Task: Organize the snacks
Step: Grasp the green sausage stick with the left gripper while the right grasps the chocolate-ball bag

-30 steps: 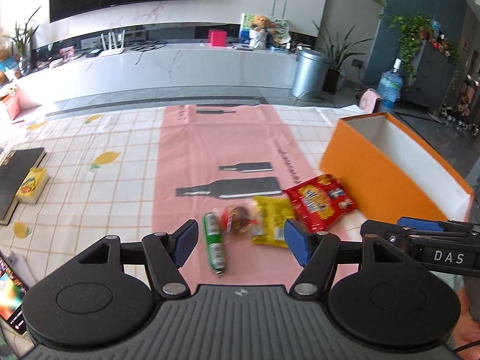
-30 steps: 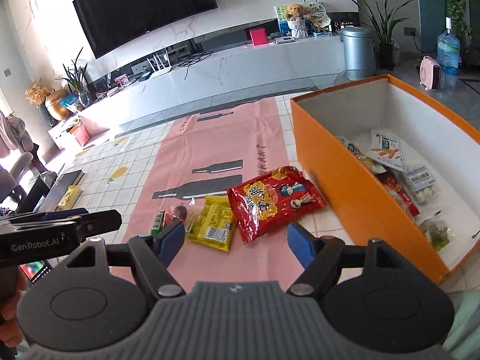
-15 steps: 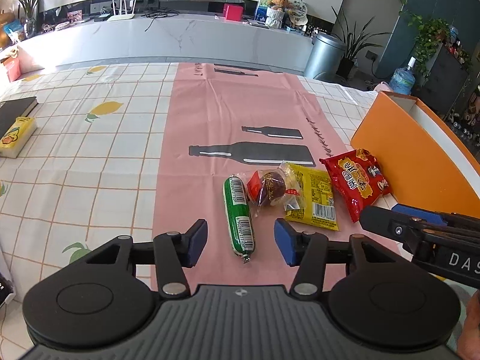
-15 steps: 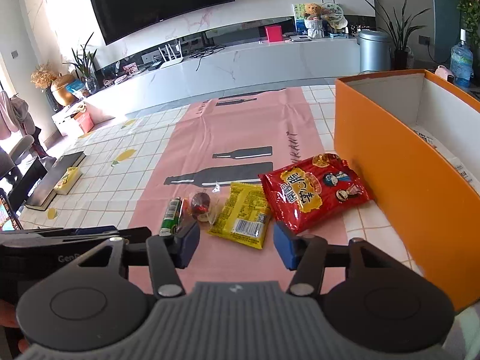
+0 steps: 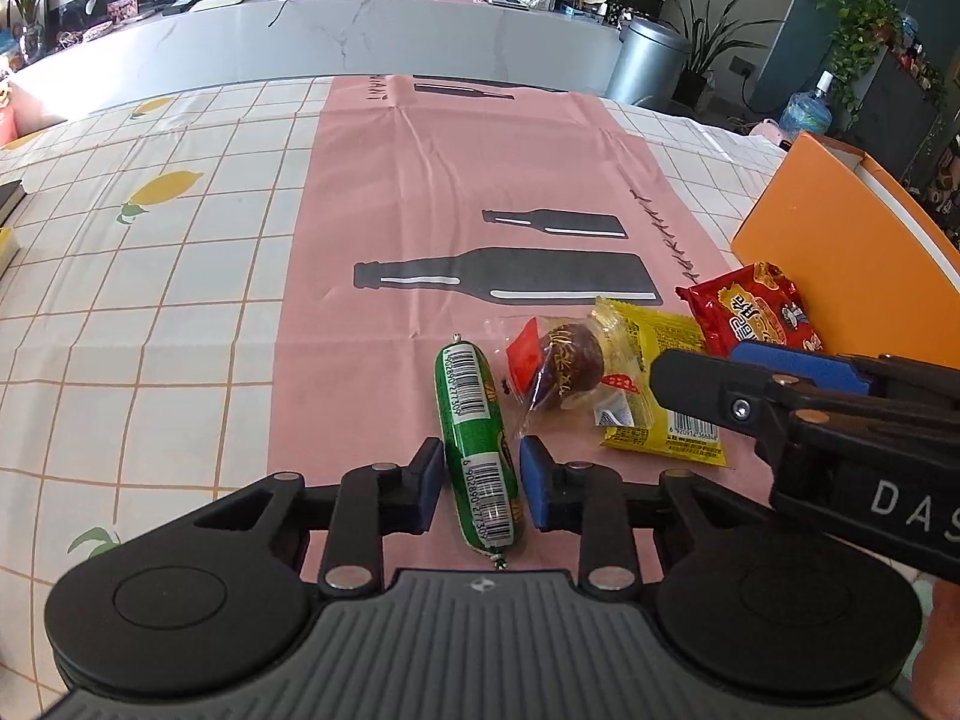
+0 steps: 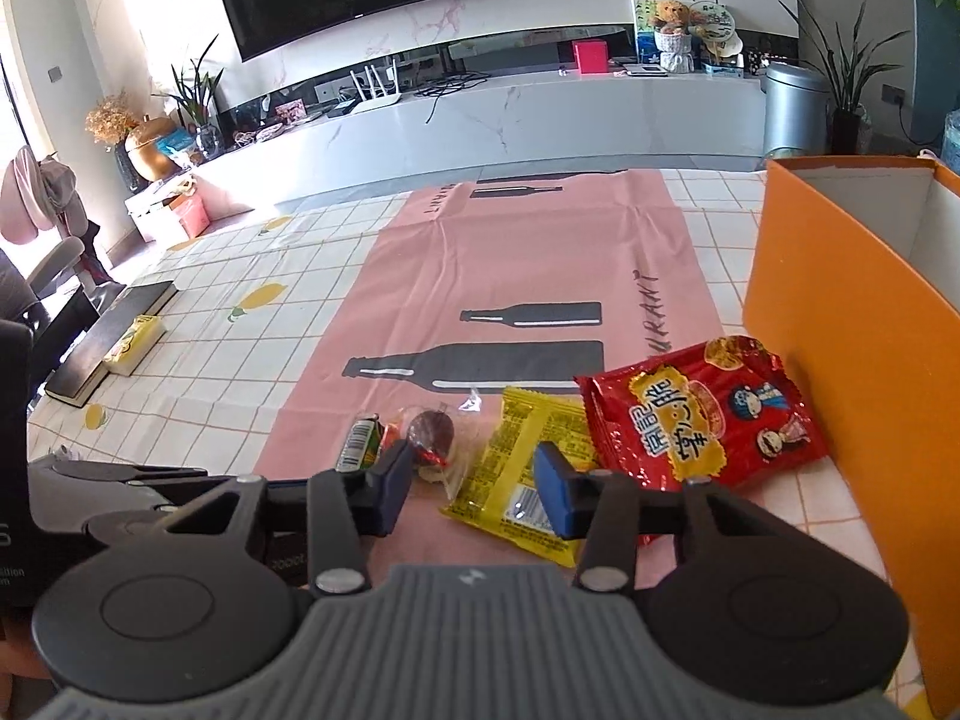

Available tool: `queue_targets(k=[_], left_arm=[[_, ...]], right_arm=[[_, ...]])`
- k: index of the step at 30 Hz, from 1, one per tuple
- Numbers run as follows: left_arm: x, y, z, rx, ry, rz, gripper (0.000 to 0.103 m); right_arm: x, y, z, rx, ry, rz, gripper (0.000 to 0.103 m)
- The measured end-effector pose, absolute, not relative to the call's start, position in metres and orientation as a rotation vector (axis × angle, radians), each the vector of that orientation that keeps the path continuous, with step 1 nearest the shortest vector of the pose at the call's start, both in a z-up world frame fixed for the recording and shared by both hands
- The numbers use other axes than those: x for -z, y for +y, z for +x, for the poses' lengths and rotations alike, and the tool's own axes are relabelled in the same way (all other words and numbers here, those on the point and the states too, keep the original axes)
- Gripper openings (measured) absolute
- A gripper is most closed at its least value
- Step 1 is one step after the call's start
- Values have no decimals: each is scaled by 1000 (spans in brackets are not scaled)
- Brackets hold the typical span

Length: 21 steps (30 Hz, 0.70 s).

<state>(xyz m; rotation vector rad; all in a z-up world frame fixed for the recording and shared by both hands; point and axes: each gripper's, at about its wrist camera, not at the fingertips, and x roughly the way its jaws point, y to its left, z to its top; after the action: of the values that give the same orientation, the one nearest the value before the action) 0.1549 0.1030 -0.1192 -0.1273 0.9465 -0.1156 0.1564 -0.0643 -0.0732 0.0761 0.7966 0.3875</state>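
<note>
Together we count four snacks on the bench, all lying in a row across the near end of one pink runner (image 5: 456,180); from left to right they are one green sausage stick (image 5: 477,450), one clear-wrapped brown sweet (image 5: 567,363), one yellow packet (image 5: 660,384) and one red packet (image 5: 753,315). We see one orange box (image 6: 840,324) standing just right of the red packet, its near wall touching or nearly touching the packet's edge. Our left hand-held gripper (image 5: 480,483) sits low over the sausage stick, its two blue pads flanking the stick's near half; both pads look close against the wrapper, with a thin gap still visible on the right side, so we cannot tell whether the grip is made. The stick lies flat on the runner, pointing away from us, its far end just beside the brown sweet. Our right hand-held gripper (image 6: 474,486) is spread open above the yellow packet (image 6: 528,468); the right pad overlaps the packet's right edge, the left pad is near the sweet (image 6: 429,429). From the right wrist the red packet (image 6: 702,414) partly overlaps the yellow one. Well apart at the left edge of the checked cloth (image 6: 240,360) lie one dark book (image 6: 114,336) and one yellow pad (image 6: 135,348) beside it.
</note>
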Motion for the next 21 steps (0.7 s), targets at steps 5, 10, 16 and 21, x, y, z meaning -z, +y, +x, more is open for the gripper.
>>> queue_targets(k=[5,10,16,21], left_arm=[[117,117,157,115,953,-187,32],[116,127,154,116,955,-211,32],[116,133,154,128,967,-241,34],[118,128,157,134,961,-206,37]], right_arm=[[79,-48,175,-418,803,57,44],[89,-38,188,-433,820,67,44],[96,-31,195,-442,817,64,44],[100,-27,194,-441,791,12,50]])
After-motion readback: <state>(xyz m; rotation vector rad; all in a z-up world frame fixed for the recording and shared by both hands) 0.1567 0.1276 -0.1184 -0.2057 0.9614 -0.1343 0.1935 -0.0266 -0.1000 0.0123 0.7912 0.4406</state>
